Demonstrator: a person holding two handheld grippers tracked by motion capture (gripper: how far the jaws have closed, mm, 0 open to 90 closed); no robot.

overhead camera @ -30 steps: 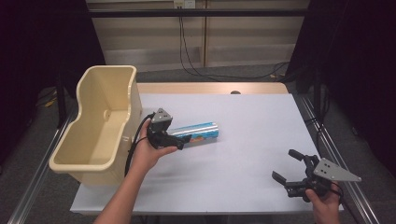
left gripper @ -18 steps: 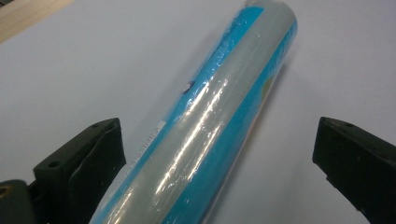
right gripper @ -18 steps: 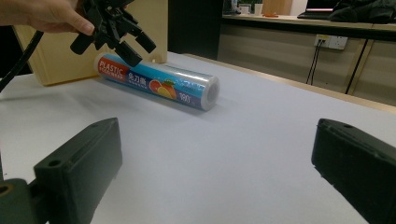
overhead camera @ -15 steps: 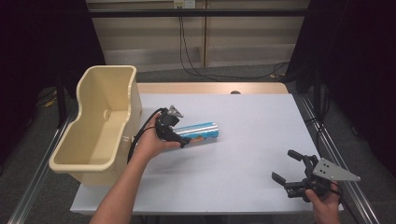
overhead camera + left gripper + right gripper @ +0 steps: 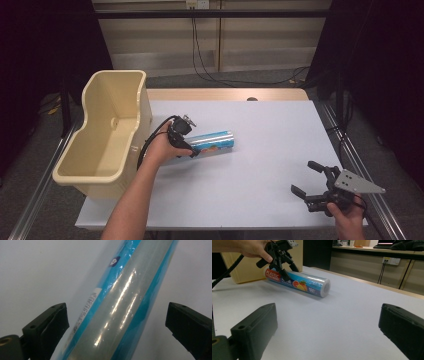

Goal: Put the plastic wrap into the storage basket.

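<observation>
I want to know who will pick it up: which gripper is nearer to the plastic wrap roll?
Left. The left gripper is right at the plastic wrap roll, open jaws on either side of it. The right gripper is open too, far off near the table's front right corner.

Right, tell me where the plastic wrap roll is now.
In the high view the roll lies flat on the table, left of centre, just right of the beige bin. The left claw straddles its bin-side end, jaws open.
</observation>
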